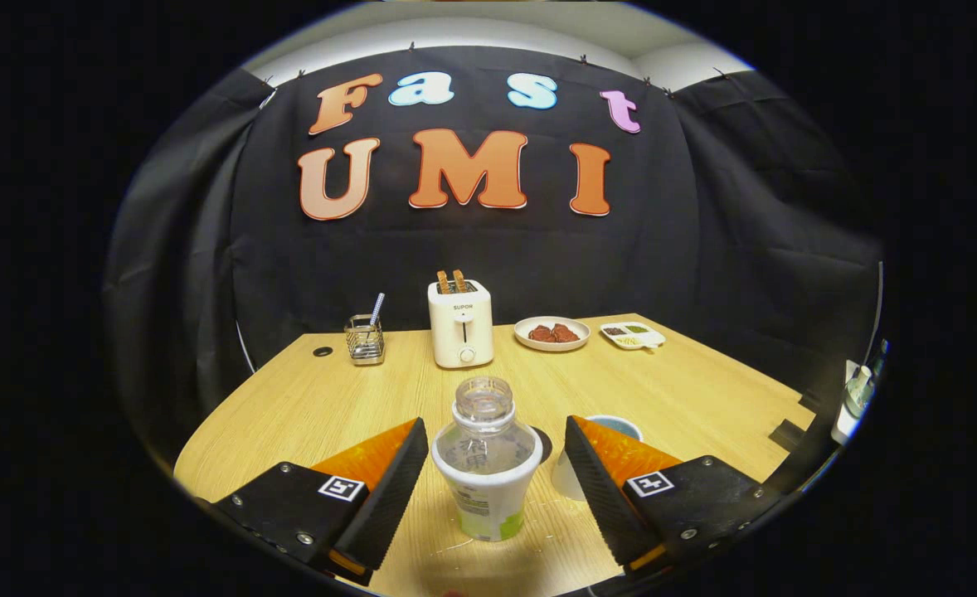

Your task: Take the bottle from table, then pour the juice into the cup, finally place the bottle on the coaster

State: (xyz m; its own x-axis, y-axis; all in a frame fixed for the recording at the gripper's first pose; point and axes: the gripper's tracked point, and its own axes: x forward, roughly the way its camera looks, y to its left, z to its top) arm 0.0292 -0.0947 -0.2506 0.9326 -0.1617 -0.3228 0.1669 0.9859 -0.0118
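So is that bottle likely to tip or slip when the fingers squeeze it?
Probably steady: the bottle stands upright between the open gripper fingers, on a wide base. Its clear plastic may flex and feel slick. With no cap on, tilting could spill.

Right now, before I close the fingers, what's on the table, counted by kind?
Bottles: 1, bottle, upright between the open fingers, untouched
Cups: 1, cup
Coasters: 1, coaster
Toasters: 1, toaster
Plates and trays: 2, plate, tray
Wire holders: 1, holder
Total: 7
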